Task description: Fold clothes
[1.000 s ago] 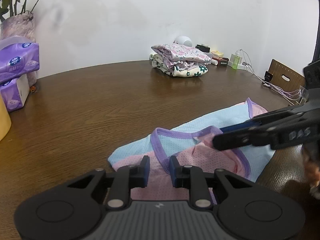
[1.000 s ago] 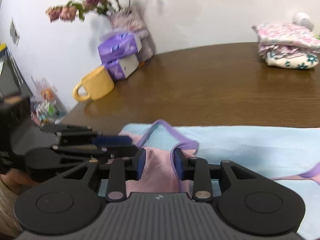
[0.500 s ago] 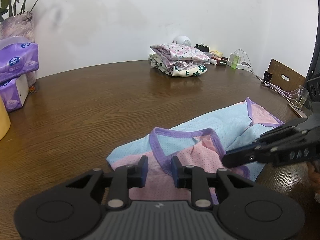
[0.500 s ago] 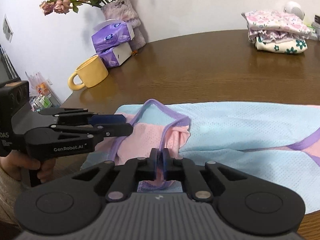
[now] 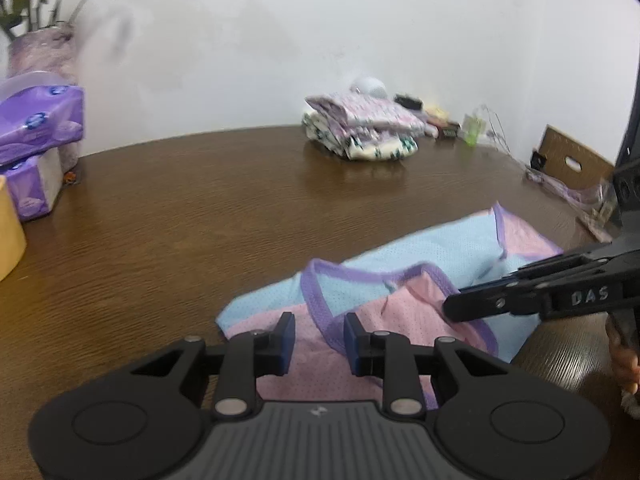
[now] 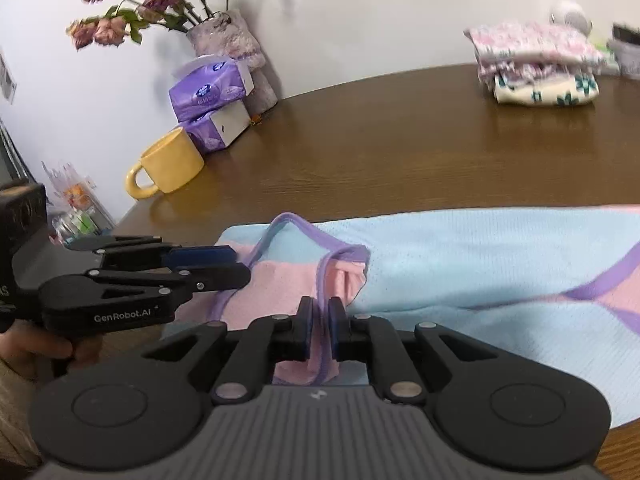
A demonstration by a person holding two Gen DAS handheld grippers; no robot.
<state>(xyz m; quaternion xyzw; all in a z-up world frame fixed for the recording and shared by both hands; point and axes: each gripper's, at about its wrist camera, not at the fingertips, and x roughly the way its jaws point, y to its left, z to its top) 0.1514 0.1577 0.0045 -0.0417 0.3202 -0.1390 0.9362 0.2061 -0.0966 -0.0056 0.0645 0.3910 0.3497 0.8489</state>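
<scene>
1. A brown wooden table [image 5: 208, 208] filled both wrist views, running back to a white wall [image 5: 320, 40]; its grain showed bare across the middle.
2. A pale blue and pink mesh garment [image 6: 460, 264] with purple trim lay spread along the near edge of the table; its pink neckline end faced the two grippers, and its far end reached the right side of the right wrist view.
3. The right gripper [image 6: 320, 330] sat low over the near edge of the garment; its two fingers stood almost together, pinching a fold of pink cloth and purple trim between the blue pads.
4. The left gripper [image 5: 319, 338] hovered over the pink shoulder area; its fingers [image 5: 285, 338] were spread apart, straddling a strip of purple trim without closing on it; a hand [image 6: 44, 348] gripped its handle in the right wrist view.
5. A stack of folded floral clothes [image 5: 362, 134] rested near the back of the table, well apart from the garment.
6. Two purple tissue packs [image 6: 212, 104] stood stacked at the table's left rear, just beside a vase [image 6: 236, 52] holding dried pink flowers [image 6: 120, 8].
7. A yellow mug [image 6: 168, 168] stood just in front of the tissue packs, its handle turned towards the table edge.
8. Small clutter and cables [image 5: 472, 128] lay against the wall beyond the folded stack; the details were too blurred to tell.
</scene>
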